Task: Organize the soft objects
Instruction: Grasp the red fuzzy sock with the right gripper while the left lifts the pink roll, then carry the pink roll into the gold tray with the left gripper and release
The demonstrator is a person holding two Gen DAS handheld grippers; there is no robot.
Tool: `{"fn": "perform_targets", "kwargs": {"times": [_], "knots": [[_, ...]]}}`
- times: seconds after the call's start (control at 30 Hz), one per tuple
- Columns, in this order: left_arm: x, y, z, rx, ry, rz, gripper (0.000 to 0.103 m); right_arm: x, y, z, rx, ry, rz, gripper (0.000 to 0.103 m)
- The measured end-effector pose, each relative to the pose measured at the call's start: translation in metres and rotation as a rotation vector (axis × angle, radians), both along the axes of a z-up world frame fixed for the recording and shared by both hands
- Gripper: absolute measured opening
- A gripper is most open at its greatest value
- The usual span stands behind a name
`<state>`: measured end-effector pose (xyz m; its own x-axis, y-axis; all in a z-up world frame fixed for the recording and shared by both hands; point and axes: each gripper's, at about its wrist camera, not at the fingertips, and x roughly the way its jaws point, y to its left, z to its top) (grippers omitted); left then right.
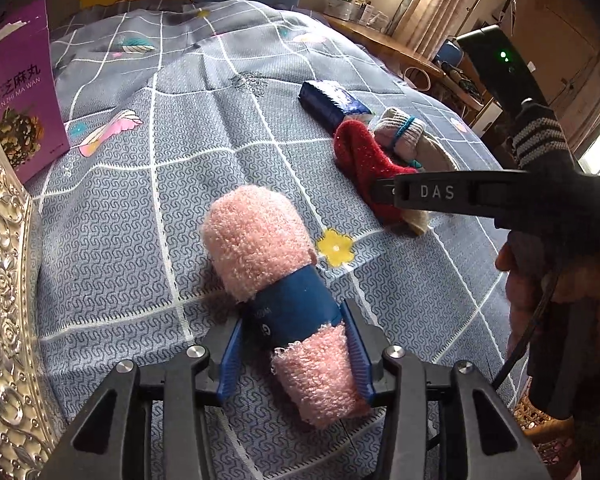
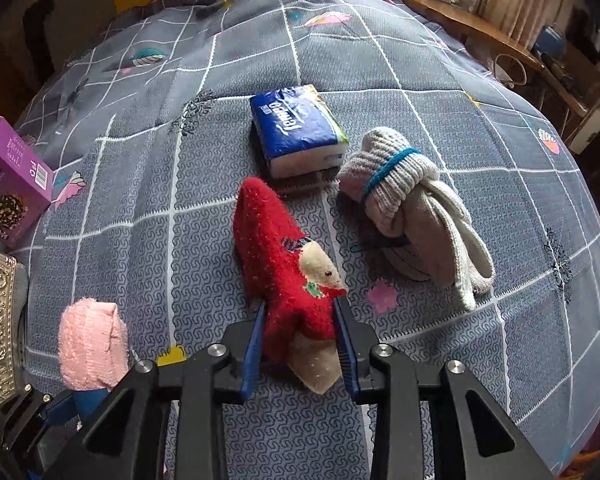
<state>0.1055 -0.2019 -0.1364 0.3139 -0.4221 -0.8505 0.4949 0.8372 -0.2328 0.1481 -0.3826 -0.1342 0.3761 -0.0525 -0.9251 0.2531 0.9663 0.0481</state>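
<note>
My left gripper [image 1: 294,354] has its blue pads on either side of the pink fuzzy roll [image 1: 276,280], which lies on the grey checked bedspread [image 1: 140,208]; the pads press the near end of the roll, just below its dark blue paper band [image 1: 296,312], so I read it as clamped on the roll. My right gripper [image 2: 300,344] is closed on the red fuzzy sock [image 2: 284,264], pads squeezing its lower part, with a beige toe poking out beneath between the fingers. The sock's tip points toward the blue tissue pack [image 2: 296,128], which sits just beyond it on the spread. Just right of the sock lies the bundled cream-grey knit socks [image 2: 404,204], bound with a blue elastic, apart from the red one in the right wrist view. From the left wrist view the right tool crosses in front of the red sock, "DAS" lettering on its arm. At far left stand a purple box [image 1: 20,88] and an embossed silver tin [image 1: 4,300], the tin close beside the pink roll's side of the bed. A wooden desk [image 1: 384,44] runs along the far edge of the bed.
</note>
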Motion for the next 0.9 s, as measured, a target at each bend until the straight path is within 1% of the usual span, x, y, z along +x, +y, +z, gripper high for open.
{"fn": "perform_targets", "kwargs": {"times": [0.03,0.1,0.17,0.2,0.3,0.4,0.43,0.5,0.57,0.63,0.7,0.73,0.8,0.9], "knots": [[0.000,0.000,0.001,0.002,0.006,0.001,0.042,-0.001,-0.002,-0.001,0.008,-0.006,-0.002,0.040],[0.001,-0.004,0.006,0.016,0.016,-0.002,0.039,-0.003,-0.002,-0.002,0.012,-0.012,0.002,0.043],[0.002,-0.008,0.015,0.032,0.004,-0.004,0.038,-0.003,0.003,-0.002,-0.020,-0.008,0.023,0.042],[0.004,-0.009,0.024,0.020,-0.003,-0.005,0.038,-0.003,0.006,-0.002,-0.035,-0.007,0.031,0.042],[0.013,-0.008,0.052,-0.018,-0.015,0.001,0.038,-0.003,0.013,-0.002,-0.069,-0.006,0.051,0.042],[0.031,-0.008,0.093,-0.054,-0.050,0.011,0.038,-0.003,0.015,-0.001,-0.083,-0.006,0.061,0.042],[0.039,-0.007,0.108,-0.057,-0.065,0.022,0.038,-0.004,0.016,-0.002,-0.087,-0.007,0.065,0.042],[0.058,-0.001,0.131,-0.079,-0.069,0.057,0.039,-0.005,0.019,-0.002,-0.101,-0.010,0.076,0.042],[0.083,0.016,0.153,-0.098,-0.078,0.109,0.039,-0.005,0.023,-0.001,-0.120,-0.012,0.089,0.042],[0.105,0.038,0.175,-0.068,-0.142,0.176,0.039,-0.005,0.024,-0.002,-0.128,-0.012,0.096,0.043],[0.123,0.063,0.189,-0.042,-0.180,0.242,0.039,-0.007,0.028,0.000,-0.125,-0.011,0.099,0.046],[0.133,0.081,0.193,-0.038,-0.188,0.280,0.039,-0.007,0.029,-0.001,-0.128,-0.005,0.105,0.047],[0.145,0.121,0.200,-0.023,-0.221,0.357,0.039,-0.011,0.035,0.000,-0.157,-0.006,0.120,0.047],[0.148,0.182,0.198,0.004,-0.237,0.463,0.039,-0.012,0.036,0.001,-0.159,-0.004,0.122,0.047]]}}
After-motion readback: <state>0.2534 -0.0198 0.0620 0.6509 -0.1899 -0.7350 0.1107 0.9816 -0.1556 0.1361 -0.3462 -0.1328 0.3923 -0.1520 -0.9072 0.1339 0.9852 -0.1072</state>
